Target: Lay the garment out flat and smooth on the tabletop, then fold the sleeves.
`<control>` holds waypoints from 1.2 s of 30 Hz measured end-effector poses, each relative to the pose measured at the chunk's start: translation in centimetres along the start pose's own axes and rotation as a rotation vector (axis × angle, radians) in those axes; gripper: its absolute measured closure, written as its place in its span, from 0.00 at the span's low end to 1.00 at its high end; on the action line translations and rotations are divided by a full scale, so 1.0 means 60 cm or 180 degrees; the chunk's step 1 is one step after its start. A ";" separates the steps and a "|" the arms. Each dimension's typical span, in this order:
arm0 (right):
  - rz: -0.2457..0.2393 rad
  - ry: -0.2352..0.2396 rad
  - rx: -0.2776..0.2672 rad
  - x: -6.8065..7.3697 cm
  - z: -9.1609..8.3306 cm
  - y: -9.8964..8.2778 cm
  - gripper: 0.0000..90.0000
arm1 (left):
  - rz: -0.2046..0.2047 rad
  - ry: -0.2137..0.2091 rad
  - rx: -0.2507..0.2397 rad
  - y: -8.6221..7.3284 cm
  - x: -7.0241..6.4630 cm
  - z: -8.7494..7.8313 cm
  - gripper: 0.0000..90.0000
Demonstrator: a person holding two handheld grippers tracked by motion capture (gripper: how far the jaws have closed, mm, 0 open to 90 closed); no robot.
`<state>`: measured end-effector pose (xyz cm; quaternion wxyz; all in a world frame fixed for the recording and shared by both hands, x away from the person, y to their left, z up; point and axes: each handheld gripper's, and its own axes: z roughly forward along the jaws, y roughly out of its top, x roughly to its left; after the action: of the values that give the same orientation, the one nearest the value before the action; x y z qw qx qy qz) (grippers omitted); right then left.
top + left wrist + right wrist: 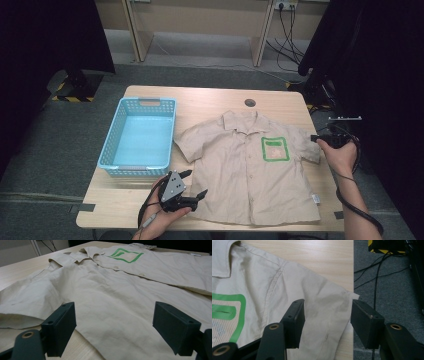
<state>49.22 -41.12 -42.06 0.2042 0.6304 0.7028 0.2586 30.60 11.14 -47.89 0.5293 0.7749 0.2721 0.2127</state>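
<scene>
A beige short-sleeved shirt (pixel 250 167) lies spread flat, front up, on the right half of a wooden table (pixel 200 95). Its collar points to the far edge and its hem to the near edge. A pocket (pixel 275 149) outlined in green sits on the chest, right of the button line. An empty light-blue basket (pixel 112 140) stands on the left half of the table, just beside the shirt's left sleeve (pixel 186 145).

The left gripper (pixel 195 184) rests low at the near edge, by the shirt's near left corner, and points right across the cloth. In the left gripper view its jaws stand wide apart with the shirt's front lying ahead of them; nothing is pinched between them.

The right gripper (pixel 316 138) is at the table's right edge, held in the person's right hand (pixel 341 156), and points left at the shirt's right sleeve (pixel 322 300). In the right gripper view its jaws are partly open and straddle the end of that sleeve, which lies between them at the table's edge. The pads do not press on the cloth, so the sleeve is not gripped.
</scene>
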 end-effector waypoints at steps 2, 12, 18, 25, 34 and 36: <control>0.0007 0.0013 -0.0010 0.002 0.003 0.000 0.50 | -0.0013 0.0004 -0.0008 0.000 -0.001 0.000 0.20; 0.0049 -0.0008 0.0006 -0.006 0.001 0.006 0.50 | -0.0042 0.0009 -0.0039 0.000 -0.001 0.002 0.20; 0.0074 0.0012 0.0069 -0.003 0.009 0.010 0.51 | -0.0051 0.0018 -0.0042 0.000 0.000 0.001 0.20; 0.0122 -0.0011 0.0304 -0.005 0.039 0.000 0.51 | 0.0002 0.0018 -0.0018 0.001 -0.003 0.002 0.20; 0.0185 -0.0069 0.0331 -0.011 0.049 -0.015 0.51 | -0.0042 0.0023 -0.0038 0.001 -0.001 0.002 0.20; 0.0163 -0.0085 0.0290 -0.010 0.051 -0.016 0.53 | -0.0042 0.0022 -0.0036 0.001 -0.001 0.002 0.20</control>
<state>50.42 -41.43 -45.05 0.1780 0.6603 0.6947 0.2231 30.60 11.00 -47.89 0.5341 0.7694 0.2778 0.2135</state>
